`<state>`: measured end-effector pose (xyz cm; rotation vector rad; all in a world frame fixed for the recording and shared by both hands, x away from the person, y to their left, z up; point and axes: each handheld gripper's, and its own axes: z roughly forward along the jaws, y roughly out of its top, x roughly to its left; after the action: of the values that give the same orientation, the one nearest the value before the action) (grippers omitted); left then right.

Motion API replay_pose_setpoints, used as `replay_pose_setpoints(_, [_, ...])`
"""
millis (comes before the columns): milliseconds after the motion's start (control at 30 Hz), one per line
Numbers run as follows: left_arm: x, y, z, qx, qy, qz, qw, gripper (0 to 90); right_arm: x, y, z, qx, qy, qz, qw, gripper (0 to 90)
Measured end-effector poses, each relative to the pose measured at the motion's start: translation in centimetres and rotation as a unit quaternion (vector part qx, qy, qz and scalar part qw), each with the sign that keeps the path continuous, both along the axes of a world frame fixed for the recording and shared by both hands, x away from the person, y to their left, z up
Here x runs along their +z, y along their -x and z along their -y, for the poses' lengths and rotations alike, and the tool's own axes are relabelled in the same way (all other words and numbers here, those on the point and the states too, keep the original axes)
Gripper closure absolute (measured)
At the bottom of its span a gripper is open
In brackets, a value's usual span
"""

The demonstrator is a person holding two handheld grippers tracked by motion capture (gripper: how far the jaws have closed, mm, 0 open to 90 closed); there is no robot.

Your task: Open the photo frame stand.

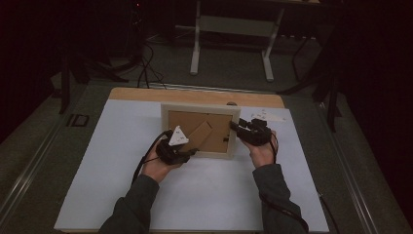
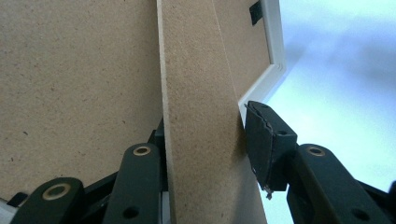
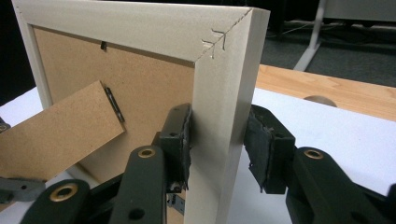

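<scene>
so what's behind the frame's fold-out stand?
The brown backing board of the picture frame, with a black clip. The stand covers part of the board.

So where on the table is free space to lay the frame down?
The white mat is bare left of the left hand and in front, between the sleeves. It is crowded at the frame, and papers lie behind the right gripper.

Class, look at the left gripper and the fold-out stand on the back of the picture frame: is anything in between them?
Nothing visible is. In the left gripper view the left gripper has its jaws on either side of the stand, with no object between. The right gripper grips the picture frame at its side rail, away from the stand.
</scene>
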<state>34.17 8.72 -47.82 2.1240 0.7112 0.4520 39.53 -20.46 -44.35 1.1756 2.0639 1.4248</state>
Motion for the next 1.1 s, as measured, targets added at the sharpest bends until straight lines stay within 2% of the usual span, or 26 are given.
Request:
replay_pose_setpoints(333, [-0.1, 0.5, 0.1, 0.000, 0.000, -0.003, 1.0000, 62.6, 0.2, -0.1, -0.1, 0.019, 0.004, -0.006, 0.9998, 53.0])
replay_pose_setpoints(467, [-0.2, 0.8, 0.1, -0.001, -0.007, -0.004, 1.0000, 63.5, 0.2, 0.0, -0.3, 0.034, 0.008, -0.007, 0.9994, 51.4])
replay_pose_setpoints(567, [-0.3, 0.9, 0.1, 0.001, -0.007, -0.004, 1.0000, 63.7, 0.4, 0.3, -0.4, 0.032, 0.012, -0.007, 0.9994, 51.2])
replay_pose_setpoints(833, [-0.4, 1.1, 0.1, 0.001, -0.018, -0.005, 0.9998, 64.6, 0.6, 0.9, -0.5, 0.035, 0.027, 0.002, 0.9990, 51.8])
replay_pose_setpoints(1100, [-0.5, 0.7, 0.0, 0.011, -0.024, -0.009, 0.9996, 65.2, 0.4, 1.5, -0.5, 0.034, 0.036, 0.022, 0.9986, 54.3])
